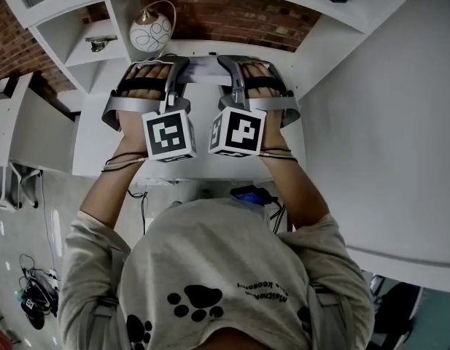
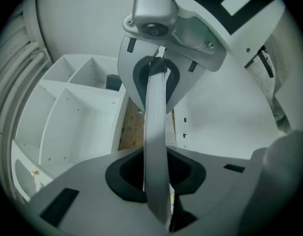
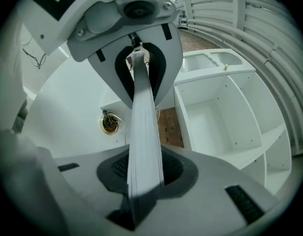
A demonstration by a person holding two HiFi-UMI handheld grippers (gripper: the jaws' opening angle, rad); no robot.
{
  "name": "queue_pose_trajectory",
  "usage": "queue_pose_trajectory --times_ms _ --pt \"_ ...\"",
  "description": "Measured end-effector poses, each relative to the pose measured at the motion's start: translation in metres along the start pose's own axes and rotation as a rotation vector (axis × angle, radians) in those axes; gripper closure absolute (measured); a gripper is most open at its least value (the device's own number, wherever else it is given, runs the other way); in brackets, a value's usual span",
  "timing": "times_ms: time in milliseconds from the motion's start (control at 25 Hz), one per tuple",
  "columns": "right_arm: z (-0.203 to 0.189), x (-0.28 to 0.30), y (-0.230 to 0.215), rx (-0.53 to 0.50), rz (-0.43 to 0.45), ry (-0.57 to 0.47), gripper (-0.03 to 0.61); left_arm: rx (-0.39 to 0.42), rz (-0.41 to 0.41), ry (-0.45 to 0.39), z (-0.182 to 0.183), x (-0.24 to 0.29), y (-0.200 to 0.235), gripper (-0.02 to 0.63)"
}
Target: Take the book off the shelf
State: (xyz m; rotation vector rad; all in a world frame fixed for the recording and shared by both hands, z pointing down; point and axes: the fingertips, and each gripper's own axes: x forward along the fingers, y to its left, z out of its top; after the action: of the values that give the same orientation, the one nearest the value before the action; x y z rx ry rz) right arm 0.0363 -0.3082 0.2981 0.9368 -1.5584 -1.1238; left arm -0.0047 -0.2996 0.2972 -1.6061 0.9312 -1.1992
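Note:
A thin book [image 1: 204,68] with a pale cover is held in the air in front of the white shelf unit [image 1: 86,46], between my two grippers. My left gripper [image 1: 176,64] is shut on its left edge and my right gripper [image 1: 233,64] on its right edge. The left gripper view has the book [image 2: 155,132] edge-on, running from my own jaws [image 2: 156,176] up into the right gripper [image 2: 156,77] opposite. In the right gripper view its page block [image 3: 144,132] is pinched in my right gripper [image 3: 144,176], with the left gripper [image 3: 140,70] on the far end.
A round patterned vase [image 1: 152,29] stands in a shelf compartment just left of the grippers. Brick wall [image 1: 232,13] shows behind the open shelves. White compartments [image 2: 77,117] [image 3: 220,112] lie to either side. Cables [image 1: 35,294] lie on the floor at lower left.

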Motion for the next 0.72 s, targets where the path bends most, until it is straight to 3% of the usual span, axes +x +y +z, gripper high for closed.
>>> queue_pose_trajectory --times_ms 320,720 --pt "0.019 -0.022 0.033 0.049 0.012 0.041 0.489 -0.004 -0.026 -0.018 -0.015 -0.025 -0.034 0.532" --pt "0.023 -0.063 0.09 0.088 0.056 0.083 0.489 -0.008 -0.082 -0.059 -0.004 -0.061 -0.09 0.532"
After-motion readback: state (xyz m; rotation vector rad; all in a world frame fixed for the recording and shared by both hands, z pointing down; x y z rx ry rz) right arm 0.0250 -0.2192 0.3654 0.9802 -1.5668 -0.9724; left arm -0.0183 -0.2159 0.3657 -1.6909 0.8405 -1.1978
